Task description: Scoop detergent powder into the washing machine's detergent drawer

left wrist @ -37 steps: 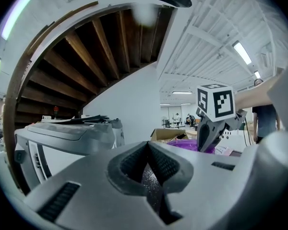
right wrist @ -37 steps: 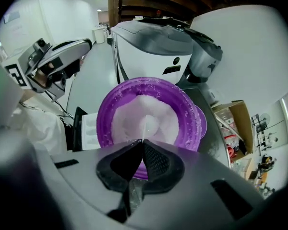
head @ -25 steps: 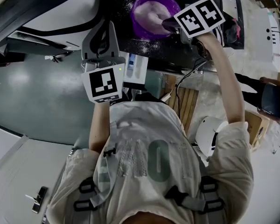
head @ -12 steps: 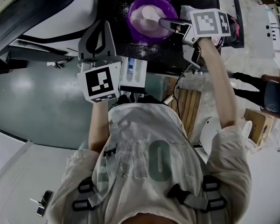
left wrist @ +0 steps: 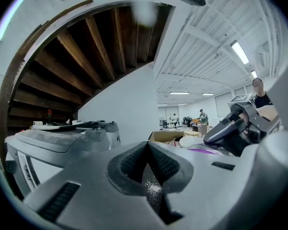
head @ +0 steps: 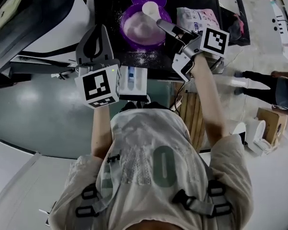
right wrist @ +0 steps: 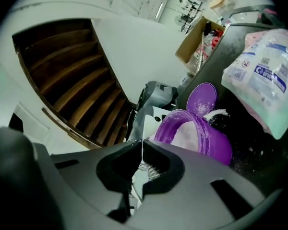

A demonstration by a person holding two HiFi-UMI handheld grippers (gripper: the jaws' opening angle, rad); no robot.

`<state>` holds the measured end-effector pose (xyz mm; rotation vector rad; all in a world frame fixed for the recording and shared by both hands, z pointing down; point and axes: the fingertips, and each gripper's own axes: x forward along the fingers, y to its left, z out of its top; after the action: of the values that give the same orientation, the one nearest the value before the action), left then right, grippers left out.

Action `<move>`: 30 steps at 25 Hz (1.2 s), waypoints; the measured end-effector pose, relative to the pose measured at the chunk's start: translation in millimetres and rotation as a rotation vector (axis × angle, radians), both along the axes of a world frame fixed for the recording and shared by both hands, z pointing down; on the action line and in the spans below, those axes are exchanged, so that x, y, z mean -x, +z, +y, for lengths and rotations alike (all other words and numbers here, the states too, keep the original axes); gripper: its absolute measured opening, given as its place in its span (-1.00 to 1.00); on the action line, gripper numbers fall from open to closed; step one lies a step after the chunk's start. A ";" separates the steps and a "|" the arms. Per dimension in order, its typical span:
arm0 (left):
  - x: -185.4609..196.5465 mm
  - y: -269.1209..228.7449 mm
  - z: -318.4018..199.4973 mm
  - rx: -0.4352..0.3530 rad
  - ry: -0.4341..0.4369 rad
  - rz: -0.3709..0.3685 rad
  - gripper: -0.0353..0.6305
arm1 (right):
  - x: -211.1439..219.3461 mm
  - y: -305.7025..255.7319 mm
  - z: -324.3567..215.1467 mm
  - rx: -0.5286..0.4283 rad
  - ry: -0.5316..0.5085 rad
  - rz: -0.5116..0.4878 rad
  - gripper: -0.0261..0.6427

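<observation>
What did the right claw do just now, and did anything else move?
The right claw pulled back from over the round purple plastic tub toward the person, to its right edge. Its jaws are together, empty, and the white plastic scoop now shows in the powder. The left claw stayed by the white detergent drawer, jaws shut; the tub kept its place.

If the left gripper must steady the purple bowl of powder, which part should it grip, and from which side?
Probably the left rim of the purple bowl, with the left gripper coming down from above, one jaw inside the wall. The bowl looks too wide to span, and the right gripper with the scoop crowds its right side.
</observation>
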<state>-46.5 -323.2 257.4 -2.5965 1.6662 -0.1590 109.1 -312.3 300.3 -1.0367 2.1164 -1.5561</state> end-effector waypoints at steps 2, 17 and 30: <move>-7.2 -1.7 -1.1 0.000 0.013 -0.003 -0.83 | -4.8 -4.2 3.0 -0.012 0.050 -0.076 -0.89; -37.3 9.3 13.2 -0.009 0.077 0.002 -0.83 | -32.9 -0.6 40.3 -0.110 0.270 -0.370 -0.89; -34.3 25.1 45.9 -0.025 0.075 0.009 -0.83 | -32.0 -3.6 79.4 -0.163 0.297 -0.432 -0.89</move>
<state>-12.1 -277.3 282.5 -2.6399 1.5605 -0.1232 141.1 -232.9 296.7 -0.8241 1.6776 -1.2996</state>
